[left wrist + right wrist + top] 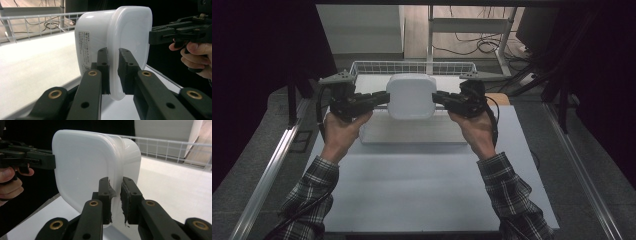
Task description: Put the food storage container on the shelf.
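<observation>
Container (411,96) in tongs, wire basket (412,67) behind

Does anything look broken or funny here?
Yes. The right claw has torn, ragged grey padding on its jaws, frayed where they pinch the rim of the white, rounded-square plastic container. The container is held on its side in the air, pinched at the opposite edge by the left claw.

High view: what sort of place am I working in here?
Likely a lab or recording workstation: a white table with a wire basket at its far edge, loose cables on the floor, and dark curtains at both sides.
</observation>
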`<move>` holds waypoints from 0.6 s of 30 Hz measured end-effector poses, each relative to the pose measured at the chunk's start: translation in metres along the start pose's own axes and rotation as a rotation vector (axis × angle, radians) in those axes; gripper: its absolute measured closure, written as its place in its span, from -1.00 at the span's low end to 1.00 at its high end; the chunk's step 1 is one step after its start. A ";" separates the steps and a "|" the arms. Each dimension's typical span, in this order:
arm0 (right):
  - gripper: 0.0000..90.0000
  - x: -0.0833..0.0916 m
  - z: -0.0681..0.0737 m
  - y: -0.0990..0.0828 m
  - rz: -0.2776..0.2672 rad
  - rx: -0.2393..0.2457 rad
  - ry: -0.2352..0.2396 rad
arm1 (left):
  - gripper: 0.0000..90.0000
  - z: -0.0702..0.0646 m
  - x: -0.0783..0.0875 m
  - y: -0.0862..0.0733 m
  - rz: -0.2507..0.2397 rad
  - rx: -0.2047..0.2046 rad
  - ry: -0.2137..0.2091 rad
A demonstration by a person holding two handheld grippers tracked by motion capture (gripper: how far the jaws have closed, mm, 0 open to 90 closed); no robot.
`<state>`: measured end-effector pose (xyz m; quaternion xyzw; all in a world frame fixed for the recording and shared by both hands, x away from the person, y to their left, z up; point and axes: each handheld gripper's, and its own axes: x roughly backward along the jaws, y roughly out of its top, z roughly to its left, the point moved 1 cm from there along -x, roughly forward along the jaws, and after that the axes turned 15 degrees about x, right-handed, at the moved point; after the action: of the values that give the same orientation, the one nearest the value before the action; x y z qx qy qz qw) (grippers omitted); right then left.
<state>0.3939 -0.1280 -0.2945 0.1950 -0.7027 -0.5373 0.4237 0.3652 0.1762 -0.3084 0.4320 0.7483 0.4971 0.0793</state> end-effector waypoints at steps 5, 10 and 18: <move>0.74 -0.008 -0.014 0.008 0.018 -0.013 -0.006 | 0.79 0.008 -0.011 0.011 0.012 0.029 -0.001; 0.73 -0.017 -0.025 0.010 0.044 -0.040 -0.004 | 0.79 0.016 -0.020 0.016 0.028 0.068 0.002; 0.71 -0.028 -0.035 0.011 0.082 -0.069 -0.008 | 0.76 0.025 -0.032 0.020 0.043 0.091 0.025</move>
<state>0.4403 -0.1245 -0.2935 0.1491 -0.6929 -0.5442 0.4489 0.4096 0.1723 -0.3147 0.4450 0.7615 0.4695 0.0394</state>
